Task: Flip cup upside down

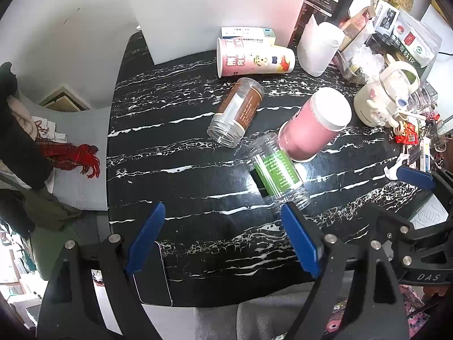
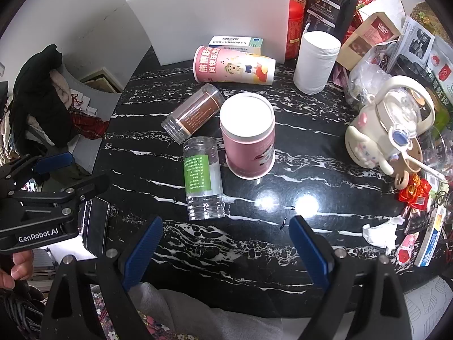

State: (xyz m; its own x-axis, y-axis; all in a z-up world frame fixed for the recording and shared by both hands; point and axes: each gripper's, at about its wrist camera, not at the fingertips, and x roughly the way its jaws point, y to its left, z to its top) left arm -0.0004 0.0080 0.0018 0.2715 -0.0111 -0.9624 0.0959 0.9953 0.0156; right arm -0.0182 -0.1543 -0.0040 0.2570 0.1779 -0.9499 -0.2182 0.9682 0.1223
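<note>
A pink paper cup [image 2: 247,134] stands mouth down on the black marbled table [image 2: 311,147], white base up; it also shows in the left wrist view [image 1: 314,123]. A second pink cup with a cartoon print [image 2: 233,65] lies on its side farther back, also in the left wrist view [image 1: 254,59]. My left gripper [image 1: 223,238] is open and empty near the table's front edge. My right gripper [image 2: 226,248] is open and empty, in front of the cups.
A clear jar with a green label [image 2: 202,180] and one with a brown label [image 2: 192,113] lie on their sides by the standing cup. A white paper roll [image 2: 315,62], a cream kettle [image 2: 390,124], boxes and packets crowd the right. A phone [image 2: 94,226] lies front left.
</note>
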